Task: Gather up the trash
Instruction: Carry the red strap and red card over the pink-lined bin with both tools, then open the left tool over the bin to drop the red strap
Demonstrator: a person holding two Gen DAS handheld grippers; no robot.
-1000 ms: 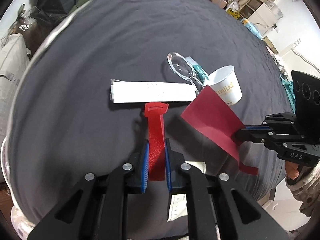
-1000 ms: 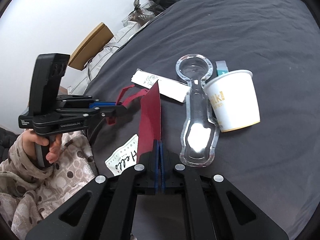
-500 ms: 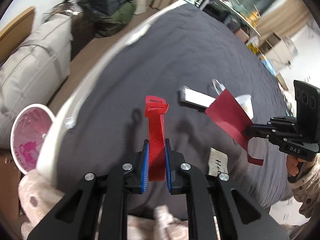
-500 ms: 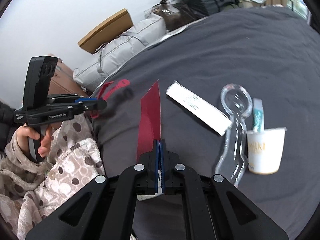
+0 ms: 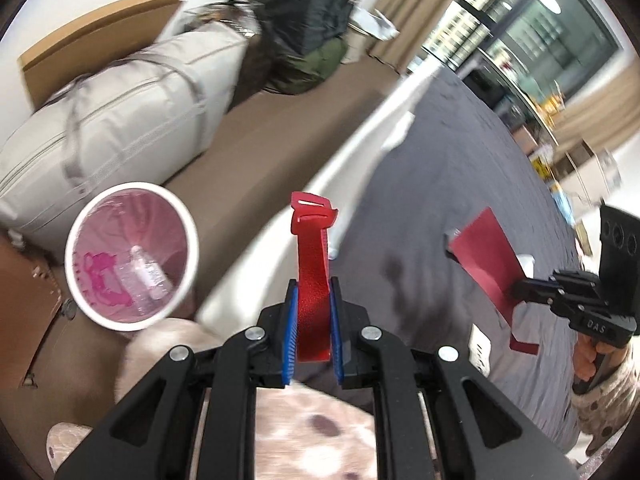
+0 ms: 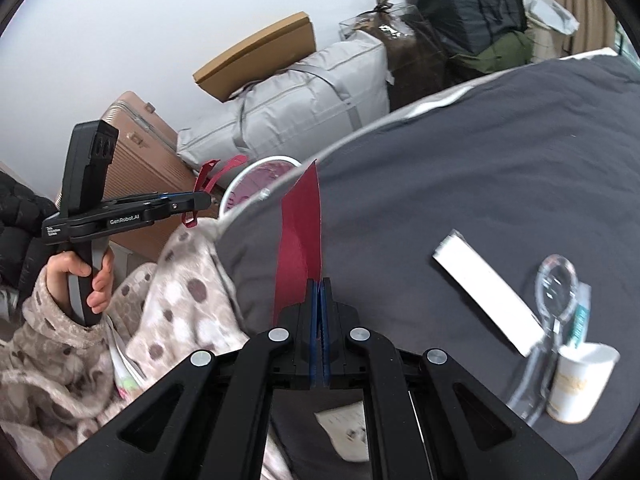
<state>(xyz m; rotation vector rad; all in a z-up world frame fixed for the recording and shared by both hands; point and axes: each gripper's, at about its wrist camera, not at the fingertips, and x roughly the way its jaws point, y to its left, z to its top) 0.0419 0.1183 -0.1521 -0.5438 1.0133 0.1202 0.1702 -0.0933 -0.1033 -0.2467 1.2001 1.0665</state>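
Left wrist view: left gripper [image 5: 313, 322] clamped on a red strap [image 5: 313, 280], blue pads pressing its lower end from both sides, strap standing up out of the jaws with its looped tip on top. The gripper is over the bed's edge, where the dark grey bedspread [image 5: 452, 168] meets the white mattress side. Left of it, down on the floor, sits a white trash bin [image 5: 132, 254] with a pink liner; a clear plastic bottle [image 5: 146, 274] lies inside. A large grey storage bag [image 5: 112, 120] stands behind the bin. At far right the right gripper [image 5: 516, 290] pinches a dark red paper sheet [image 5: 486, 252] over the bedspread, a hand [image 5: 586, 364] in a spotted sleeve on its handle.

Right wrist view: right gripper [image 6: 319, 286] fully closed on the lower edge of the red sheet [image 6: 300, 240], seen nearly edge-on and rising from the jaws. Left gripper [image 6: 200, 202] is at left, strap [image 6: 212, 176] hanging out of its tip, close to the bin rim [image 6: 256, 170] (partly hidden behind the bed edge). Left on the bedspread at right: a white paper strip [image 6: 488, 298], a clear plastic spoon-shaped tray [image 6: 554, 288], a paper cup [image 6: 580, 380], a teal packet [image 6: 580, 320]. A printed slip [image 6: 346, 434] lies under the gripper body.
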